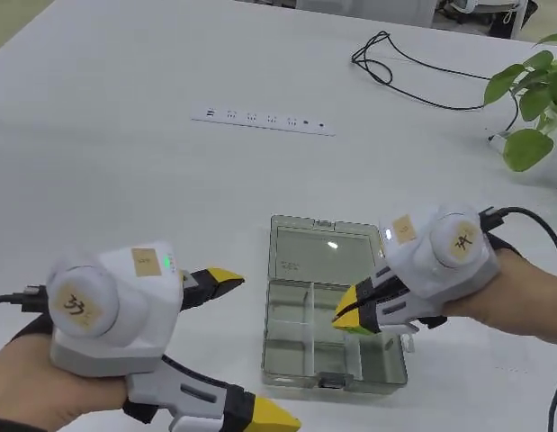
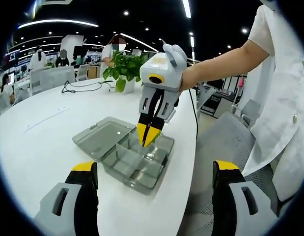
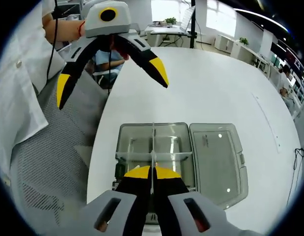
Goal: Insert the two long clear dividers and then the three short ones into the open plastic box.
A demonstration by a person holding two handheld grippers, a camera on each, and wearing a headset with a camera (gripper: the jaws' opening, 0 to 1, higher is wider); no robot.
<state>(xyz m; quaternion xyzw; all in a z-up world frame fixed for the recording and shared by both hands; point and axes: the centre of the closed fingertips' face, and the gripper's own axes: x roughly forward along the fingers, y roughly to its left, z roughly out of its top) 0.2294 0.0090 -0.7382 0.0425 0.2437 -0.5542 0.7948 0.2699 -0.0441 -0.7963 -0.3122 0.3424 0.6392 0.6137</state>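
Observation:
The open clear plastic box [image 1: 287,360] lies on the white table, its lid [image 1: 323,247] folded back flat. My right gripper [image 1: 350,317] is shut on a thin clear divider [image 3: 152,147] that stands edge-on inside the box [image 3: 137,142]. Another clear divider [image 3: 171,155] crosses it in the tray. The left gripper [image 1: 251,349] hovers open to the left of the box, holding nothing. From the left gripper view, the right gripper [image 2: 148,135] points down into the box [image 2: 100,140] between my open left gripper [image 2: 154,169] jaws. The left gripper [image 3: 111,81] hangs open beyond the box.
A white power strip [image 1: 265,121] lies further back on the table, with a black cable [image 1: 413,76] and a green plant [image 1: 530,108] at the far right. The table's near edge runs just behind the box. Chairs and people stand in the background.

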